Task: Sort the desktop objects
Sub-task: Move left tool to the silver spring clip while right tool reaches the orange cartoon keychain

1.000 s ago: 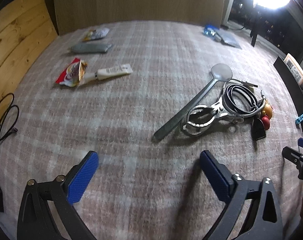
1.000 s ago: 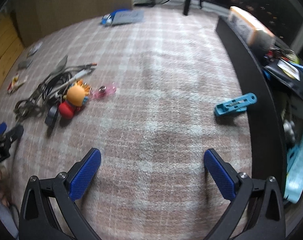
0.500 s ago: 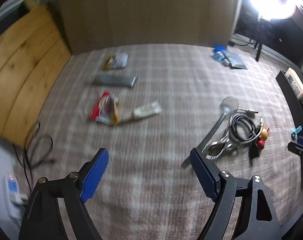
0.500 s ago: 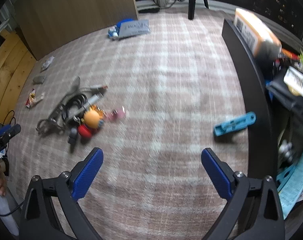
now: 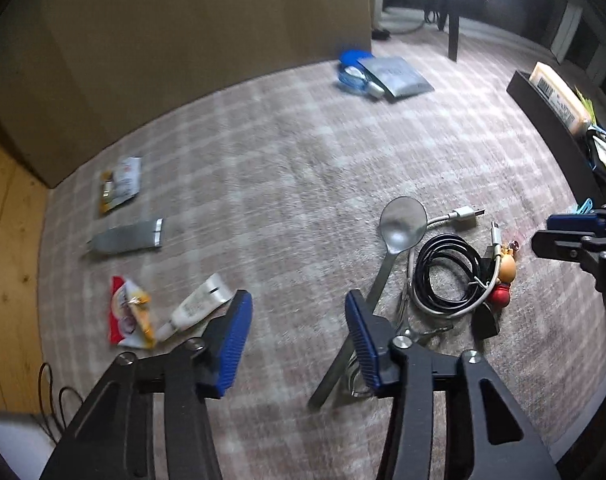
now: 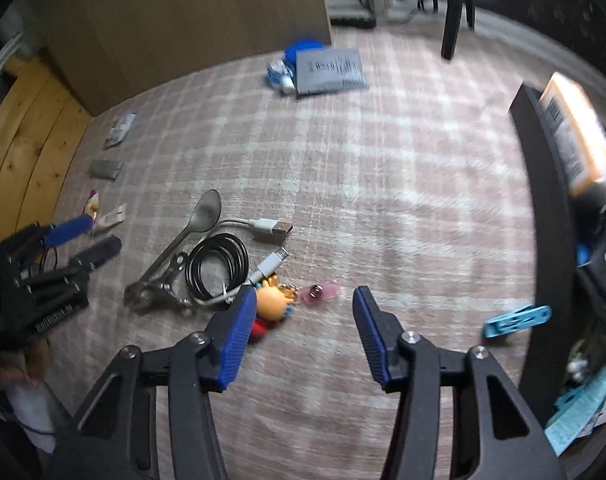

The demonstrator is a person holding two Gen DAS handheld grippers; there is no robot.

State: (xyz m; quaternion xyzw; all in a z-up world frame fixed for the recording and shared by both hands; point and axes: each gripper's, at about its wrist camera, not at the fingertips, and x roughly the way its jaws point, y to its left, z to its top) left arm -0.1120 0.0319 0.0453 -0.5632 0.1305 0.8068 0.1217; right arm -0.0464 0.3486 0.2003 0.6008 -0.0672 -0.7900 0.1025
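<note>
Both grippers, left gripper (image 5: 295, 332) and right gripper (image 6: 301, 332), are lifting back, fingers parted and empty; cable (image 5: 447, 272), spoon (image 5: 399, 228), apparently untouched, are awaiting sorting.

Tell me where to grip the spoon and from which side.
Take the spoon by its handle just below the bowl, claw coming from above and closing across the narrow shaft. That stretch looks bare; lower down the metal clip and coiled black cable crowd it.
</note>
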